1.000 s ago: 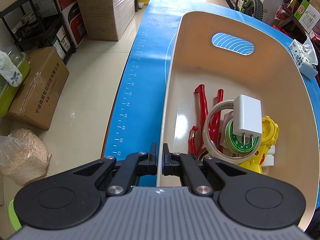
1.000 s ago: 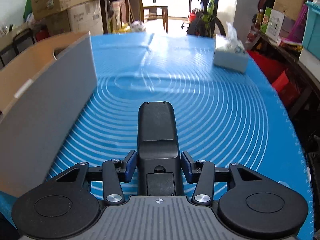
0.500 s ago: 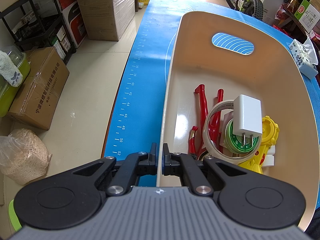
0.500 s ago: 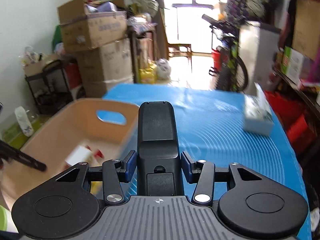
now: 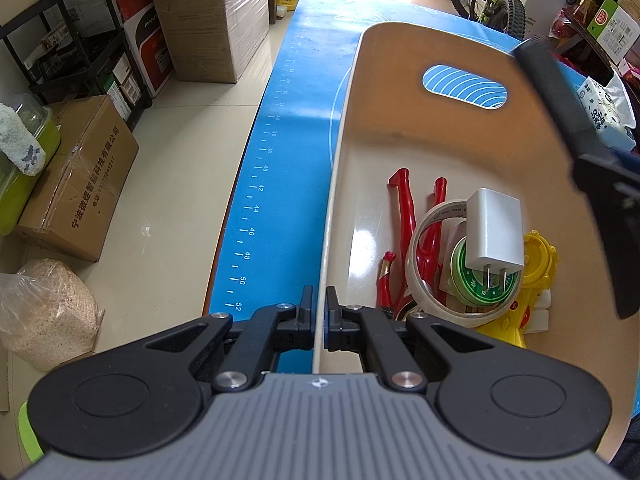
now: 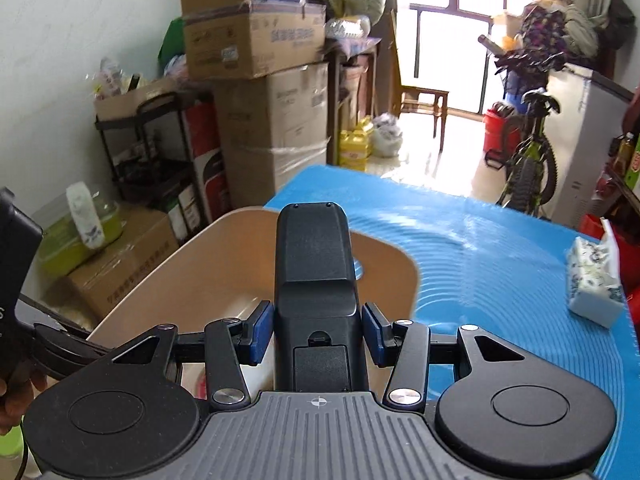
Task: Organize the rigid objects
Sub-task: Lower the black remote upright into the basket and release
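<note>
My left gripper (image 5: 319,304) is shut on the near rim of a beige bin (image 5: 400,144). The bin holds a white charger (image 5: 494,232), a tape roll (image 5: 424,280), a green tin, red pliers (image 5: 404,216) and a yellow toy (image 5: 540,256). My right gripper (image 6: 318,330) is shut on a black remote control (image 6: 314,264) and holds it above the bin (image 6: 224,264). The remote also shows at the right edge of the left wrist view (image 5: 560,104), over the bin.
The bin stands on a blue mat (image 6: 500,248) with a tissue pack (image 6: 592,280) at the far right. Cardboard boxes (image 5: 76,176), a black shelf (image 5: 76,40) and a sack (image 5: 44,312) stand on the floor at the left. A bicycle (image 6: 528,152) stands behind the table.
My right gripper has lifted the remote off the mat and carried it left, over the bin. The remote now shows in the left wrist view. My left gripper has not moved.
</note>
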Available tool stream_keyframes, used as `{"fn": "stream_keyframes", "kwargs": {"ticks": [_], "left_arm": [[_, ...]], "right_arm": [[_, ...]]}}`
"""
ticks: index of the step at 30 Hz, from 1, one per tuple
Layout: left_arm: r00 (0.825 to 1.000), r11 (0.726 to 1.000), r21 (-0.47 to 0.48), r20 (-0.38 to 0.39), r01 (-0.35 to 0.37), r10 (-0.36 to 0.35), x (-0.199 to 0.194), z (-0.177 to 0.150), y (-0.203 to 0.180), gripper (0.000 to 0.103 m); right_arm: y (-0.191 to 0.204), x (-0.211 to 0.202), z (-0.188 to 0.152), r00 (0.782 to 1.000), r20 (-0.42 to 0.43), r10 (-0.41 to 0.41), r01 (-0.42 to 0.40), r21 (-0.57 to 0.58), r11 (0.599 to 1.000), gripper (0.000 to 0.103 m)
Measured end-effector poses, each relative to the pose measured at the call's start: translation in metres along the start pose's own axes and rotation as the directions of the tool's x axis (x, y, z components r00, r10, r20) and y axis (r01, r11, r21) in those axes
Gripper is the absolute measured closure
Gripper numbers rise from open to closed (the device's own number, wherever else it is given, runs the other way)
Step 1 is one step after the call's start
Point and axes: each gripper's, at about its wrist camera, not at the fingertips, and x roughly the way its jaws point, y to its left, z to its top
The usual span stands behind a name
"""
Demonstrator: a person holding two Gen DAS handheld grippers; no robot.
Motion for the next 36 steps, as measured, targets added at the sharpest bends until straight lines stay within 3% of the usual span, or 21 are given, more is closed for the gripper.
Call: {"fn": "stream_keyframes", "kwargs": {"ticks": [10,18,29,32,34,36], "left_arm": [[1.0,1.0,0.002,0.0,-0.002,0.002,0.0,0.0,-0.001,0.098],[1.0,1.0,0.008,0.005,-0.01,0.01,-0.002,0.0,-0.002,0.098],[0.997,0.999,0.014,0.063,-0.045,0.044,-0.021,0.001,-0.008,0.095],[0.992,0.998,0.011,0.109,-0.059,0.057,-0.037,0.002,-0.013,0.08],[0.987,0.998,0.014,0.15,-0.065,0.063,-0.049,0.001,-0.018,0.057],[0.98,0.997,0.024,0.187,-0.072,0.067,-0.062,0.0,-0.025,0.051]], "right_arm": [[0.026,0.04,-0.017,0.989,-0.148,-0.01,0.004,-0.047,0.999,0.049],[0.027,0.04,-0.016,0.986,-0.165,-0.016,0.006,-0.062,0.998,0.048],[0.013,0.018,-0.015,0.992,-0.122,0.009,-0.009,0.001,1.0,0.031],[0.007,0.001,-0.011,0.995,-0.097,0.009,-0.007,0.02,1.0,0.025],[0.003,-0.014,-0.01,0.998,-0.07,-0.003,0.005,0.018,1.0,0.02],[-0.002,-0.029,-0.01,0.999,-0.047,-0.017,0.017,0.013,1.0,0.012]]}}
